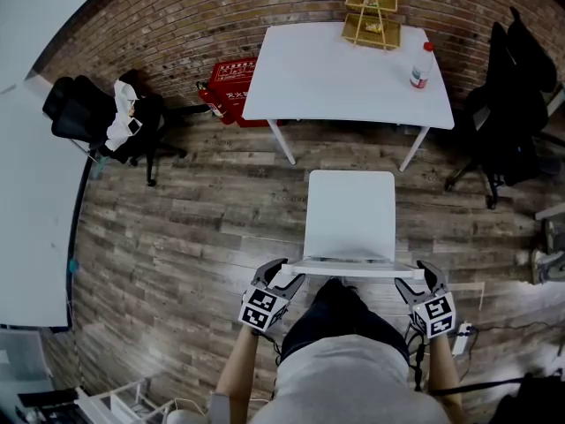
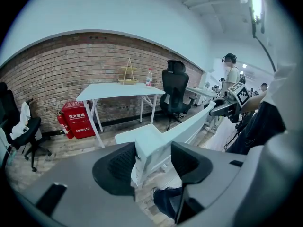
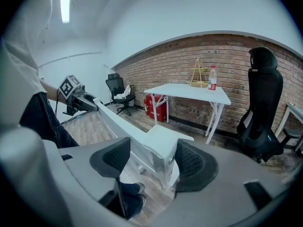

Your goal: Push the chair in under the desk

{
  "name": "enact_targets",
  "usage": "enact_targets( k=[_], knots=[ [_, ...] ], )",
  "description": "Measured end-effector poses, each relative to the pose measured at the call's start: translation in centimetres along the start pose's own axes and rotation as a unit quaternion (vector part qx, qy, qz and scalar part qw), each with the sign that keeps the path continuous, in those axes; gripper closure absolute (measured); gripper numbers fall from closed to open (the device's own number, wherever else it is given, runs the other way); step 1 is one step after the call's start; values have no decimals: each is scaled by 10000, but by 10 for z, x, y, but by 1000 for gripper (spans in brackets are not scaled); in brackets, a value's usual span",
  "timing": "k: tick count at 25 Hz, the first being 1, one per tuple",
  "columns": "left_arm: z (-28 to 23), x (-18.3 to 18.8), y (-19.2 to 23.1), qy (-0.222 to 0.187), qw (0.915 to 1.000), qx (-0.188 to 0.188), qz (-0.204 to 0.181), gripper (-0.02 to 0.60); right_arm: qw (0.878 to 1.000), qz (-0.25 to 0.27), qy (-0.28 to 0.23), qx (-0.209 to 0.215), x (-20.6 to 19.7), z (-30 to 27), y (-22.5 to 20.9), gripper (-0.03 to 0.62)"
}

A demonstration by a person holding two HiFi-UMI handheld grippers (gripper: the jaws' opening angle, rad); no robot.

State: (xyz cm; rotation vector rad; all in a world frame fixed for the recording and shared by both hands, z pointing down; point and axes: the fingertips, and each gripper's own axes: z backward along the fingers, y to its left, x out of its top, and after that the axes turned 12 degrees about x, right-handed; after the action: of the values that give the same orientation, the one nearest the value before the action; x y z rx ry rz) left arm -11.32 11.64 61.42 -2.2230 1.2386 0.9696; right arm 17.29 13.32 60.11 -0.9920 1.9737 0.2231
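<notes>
While left tongs (image 1: 287, 273) and right tongs (image 1: 417, 276) clamp the chair (image 1: 350, 215) back, it stands short of the desk (image 1: 335, 73). Plank floor (image 1: 203, 228), brick wall (image 1: 177, 16).

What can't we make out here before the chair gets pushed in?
Chair legs: head view, hidden under its seat.
Desk back legs: head view, hidden under the desktop.
Wire rack top: head view, cut off by the upper edge.
Bottle label: too small in every view.

Both forearms (image 1: 237, 369) reach forward and angle down. The left gripper (image 1: 282, 274) and right gripper (image 1: 415, 276) each clamp one end of the chair backrest (image 1: 351, 268), with their jaws spread wide.
</notes>
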Motion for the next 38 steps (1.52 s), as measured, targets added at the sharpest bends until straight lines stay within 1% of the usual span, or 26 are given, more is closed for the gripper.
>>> enact_targets(
  k=[4,8,16,23,38],
  knots=[
    [1,0,0,92,9999,-7,43,341,9999,-53,140,-28,-2,1,2,290],
    [-2,-4,2,23,10000,46,72,341,9999,-103,126,-56,-2,0,3,289],
    [-7,17,12,-106,9998,30,135,339,9999,-67,-3,-87,16,-6,-8,289],
    [-19,19,18,-6,10000,24,94,339,9997,-140,108,-157,14,-16,-17,289],
    [-40,36,37,-39,10000,-85,36,339,9994,-211,160,-235,28,-33,-35,289]
  ],
)
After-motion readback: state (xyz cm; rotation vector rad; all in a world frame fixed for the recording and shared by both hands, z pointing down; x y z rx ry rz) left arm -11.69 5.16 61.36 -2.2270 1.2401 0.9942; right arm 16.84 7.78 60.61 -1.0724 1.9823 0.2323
